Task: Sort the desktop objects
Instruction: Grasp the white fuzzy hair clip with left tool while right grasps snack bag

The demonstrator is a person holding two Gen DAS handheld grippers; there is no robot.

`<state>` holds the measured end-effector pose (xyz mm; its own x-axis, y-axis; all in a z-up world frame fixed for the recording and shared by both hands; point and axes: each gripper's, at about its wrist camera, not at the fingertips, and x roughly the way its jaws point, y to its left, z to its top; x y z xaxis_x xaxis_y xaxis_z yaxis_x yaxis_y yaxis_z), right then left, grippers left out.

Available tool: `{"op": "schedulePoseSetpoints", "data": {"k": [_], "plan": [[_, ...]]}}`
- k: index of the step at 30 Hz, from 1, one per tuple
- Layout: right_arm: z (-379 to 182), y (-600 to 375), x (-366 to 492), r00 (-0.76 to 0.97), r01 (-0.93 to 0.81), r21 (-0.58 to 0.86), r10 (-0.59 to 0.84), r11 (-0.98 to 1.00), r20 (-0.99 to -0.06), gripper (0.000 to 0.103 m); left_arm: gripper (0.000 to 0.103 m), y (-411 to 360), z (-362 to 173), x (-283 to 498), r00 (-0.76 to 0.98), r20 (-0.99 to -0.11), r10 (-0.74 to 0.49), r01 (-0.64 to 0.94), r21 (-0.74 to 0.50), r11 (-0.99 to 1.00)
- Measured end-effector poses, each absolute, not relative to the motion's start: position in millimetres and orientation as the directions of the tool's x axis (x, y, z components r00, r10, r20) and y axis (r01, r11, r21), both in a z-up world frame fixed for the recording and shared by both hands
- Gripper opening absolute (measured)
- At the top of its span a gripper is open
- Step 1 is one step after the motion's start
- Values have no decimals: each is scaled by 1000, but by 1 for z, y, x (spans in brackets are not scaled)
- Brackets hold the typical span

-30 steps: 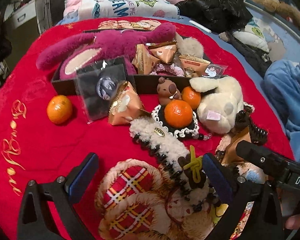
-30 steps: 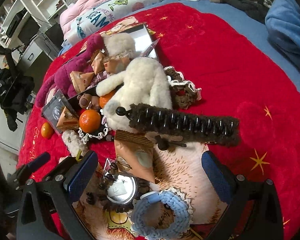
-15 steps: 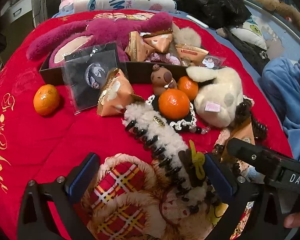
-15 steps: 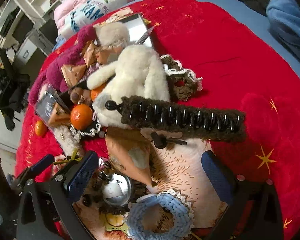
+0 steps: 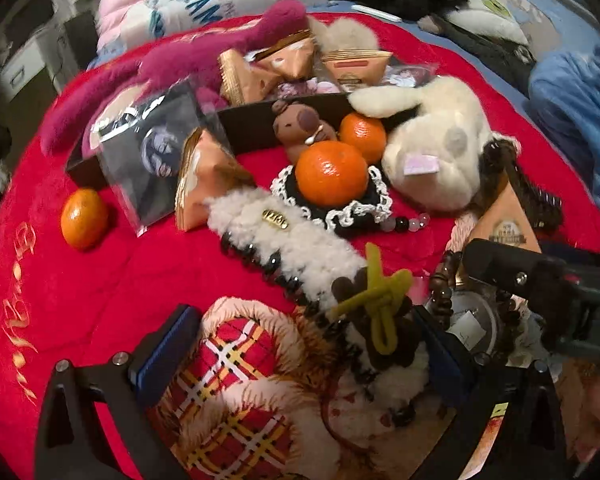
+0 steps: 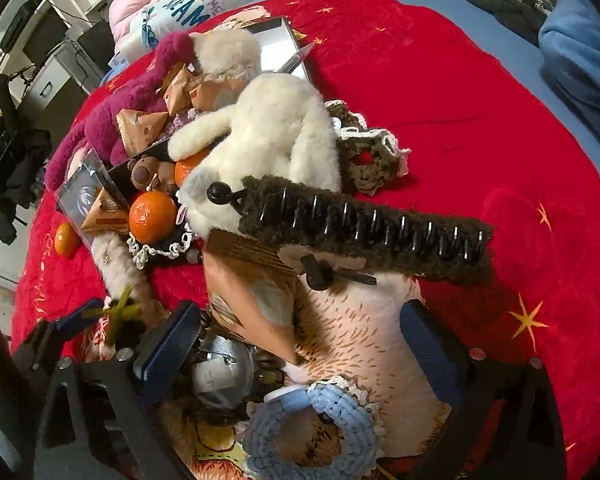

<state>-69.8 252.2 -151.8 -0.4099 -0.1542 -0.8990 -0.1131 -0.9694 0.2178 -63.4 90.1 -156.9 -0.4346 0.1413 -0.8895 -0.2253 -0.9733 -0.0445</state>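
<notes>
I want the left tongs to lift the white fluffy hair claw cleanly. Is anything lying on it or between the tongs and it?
Yes. A yellow-green knotted cord on a dark brown piece lies across the white fluffy hair claw's near end, right between the open left tongs. The claw's middle is bare.

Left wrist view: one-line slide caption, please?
Open left gripper over a fluffy white hair claw beside a tangerine on the red blanket.

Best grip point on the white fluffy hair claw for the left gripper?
Take the white fluffy hair claw across its narrow furry spine, mid-length, from above. It lies long and diagonal with black teeth along its left edge; the left gripper is open at its near end.
</notes>
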Motion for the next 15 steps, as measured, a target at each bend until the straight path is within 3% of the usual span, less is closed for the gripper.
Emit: {"op": "schedulePoseSetpoints", "data": {"k": [6,13,15], "plan": [[-150,260,-69,-421,-130,249,-174,-960,-890,80,103,88,-155,-71,-418,-895,153,-215,-67,-974],[-150,256,-66,-417,-103,297,-230,-949,-880,52,103,81,-146,-78,-420,-888,190,-176,-126,-976],[-149,256,-65,-414,-98,314,-248,-944,-876,46,99,79,-143,-80,-423,-884,202,-164,-144,-976]]}}
